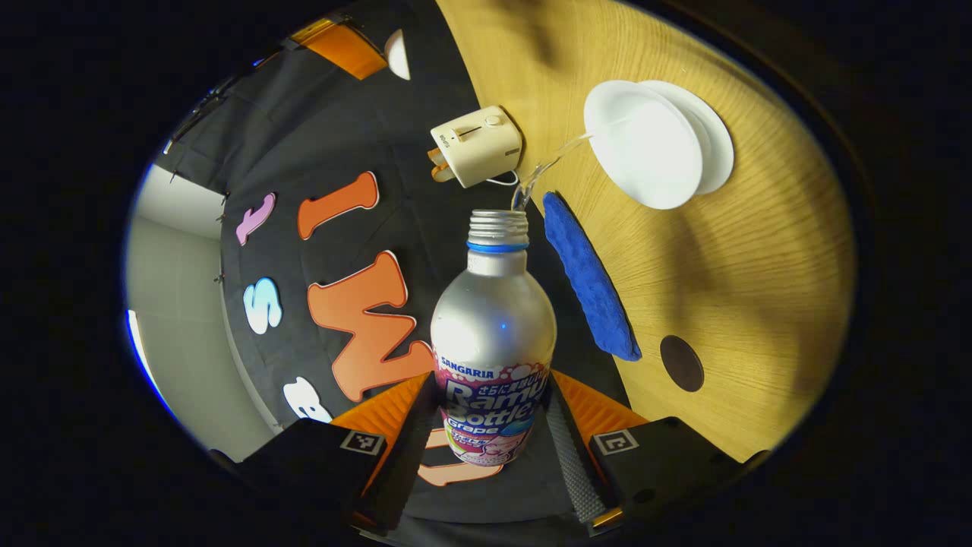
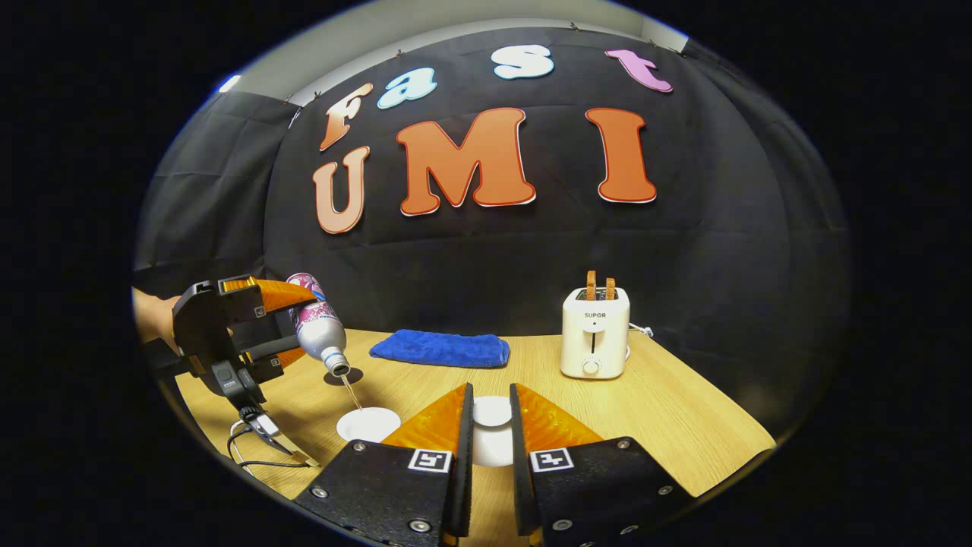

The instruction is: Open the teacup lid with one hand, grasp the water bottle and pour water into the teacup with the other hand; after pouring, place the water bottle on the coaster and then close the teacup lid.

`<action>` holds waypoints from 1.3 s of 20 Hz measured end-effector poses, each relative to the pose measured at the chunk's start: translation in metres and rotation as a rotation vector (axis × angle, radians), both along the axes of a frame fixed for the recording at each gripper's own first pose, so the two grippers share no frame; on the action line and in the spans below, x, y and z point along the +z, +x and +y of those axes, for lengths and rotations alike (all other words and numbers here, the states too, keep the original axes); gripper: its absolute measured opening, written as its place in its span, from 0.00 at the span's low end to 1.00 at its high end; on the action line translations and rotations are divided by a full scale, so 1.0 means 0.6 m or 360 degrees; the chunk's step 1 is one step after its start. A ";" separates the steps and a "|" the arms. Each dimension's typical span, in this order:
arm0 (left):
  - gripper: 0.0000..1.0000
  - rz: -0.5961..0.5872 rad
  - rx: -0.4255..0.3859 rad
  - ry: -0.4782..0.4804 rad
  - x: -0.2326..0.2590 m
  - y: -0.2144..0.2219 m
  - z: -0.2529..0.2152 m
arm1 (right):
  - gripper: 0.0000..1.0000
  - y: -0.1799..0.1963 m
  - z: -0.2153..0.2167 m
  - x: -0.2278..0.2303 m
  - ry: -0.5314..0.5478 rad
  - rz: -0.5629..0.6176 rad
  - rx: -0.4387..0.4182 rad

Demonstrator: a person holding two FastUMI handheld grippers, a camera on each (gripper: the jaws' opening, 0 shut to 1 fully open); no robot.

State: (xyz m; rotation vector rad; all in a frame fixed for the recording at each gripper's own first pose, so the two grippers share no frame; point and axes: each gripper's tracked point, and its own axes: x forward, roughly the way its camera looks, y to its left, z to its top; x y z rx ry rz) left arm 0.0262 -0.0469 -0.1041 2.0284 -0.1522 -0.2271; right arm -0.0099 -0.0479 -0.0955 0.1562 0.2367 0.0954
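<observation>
The water bottle (image 1: 493, 334) is clamped in the left gripper (image 1: 492, 425), tilted so water reaches the teacup (image 1: 645, 148) ahead; the teacup lid (image 2: 492, 429) is held aside, pinched in the right gripper (image 2: 490, 425).

water bottle (image 1: 493, 334): silver body, blue neck ring, pink-purple printed label
teacup (image 1: 644, 148): plain white
towel (image 1: 591, 278): bright blue, nubbly texture
coaster (image 1: 681, 363): dark brown
toaster (image 2: 594, 333): cream white
table (image 1: 759, 266): pale wood grain
</observation>
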 end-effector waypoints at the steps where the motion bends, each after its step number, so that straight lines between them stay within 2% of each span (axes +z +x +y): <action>1: 0.84 -0.0003 -0.0007 0.0017 -0.002 0.000 0.002 | 0.23 -0.001 0.000 -0.001 -0.0003 0.0000 0.0001; 3: 0.82 -0.0015 -0.0021 0.0050 -0.001 -0.004 0.003 | 0.23 -0.002 0.000 -0.002 0.0000 0.0005 0.0004; 5: 0.85 -0.0023 -0.0029 0.0084 0.003 -0.004 -0.002 | 0.23 -0.002 0.002 -0.001 0.0000 0.0004 0.0003; 8: 0.82 -0.0045 -0.0058 0.0140 0.003 -0.004 -0.011 | 0.23 -0.001 0.006 -0.001 -0.0011 0.0000 0.0013; 10: 0.87 -0.0056 -0.0079 0.0175 0.001 -0.008 -0.014 | 0.23 -0.002 0.008 0.001 -0.0007 0.0000 0.0015; 11: 0.82 -0.0063 -0.0088 0.0185 0.003 -0.009 -0.015 | 0.23 -0.003 0.012 0.001 -0.0005 0.0001 0.0024; 14: 0.84 -0.0081 -0.0105 0.0227 0.006 -0.007 -0.018 | 0.23 -0.004 0.015 0.001 -0.0016 -0.0001 0.0031; 15: 0.87 -0.0080 -0.0108 0.0237 0.006 -0.007 -0.017 | 0.23 -0.004 0.017 0.002 -0.0017 0.0000 0.0034; 17: 0.82 -0.0084 -0.0109 0.0250 0.005 -0.006 -0.018 | 0.23 -0.006 0.019 0.004 -0.0015 -0.0002 0.0036; 26: 0.85 -0.0075 -0.0107 0.0293 0.004 -0.011 -0.018 | 0.23 -0.004 0.036 0.004 -0.0019 0.0005 0.0059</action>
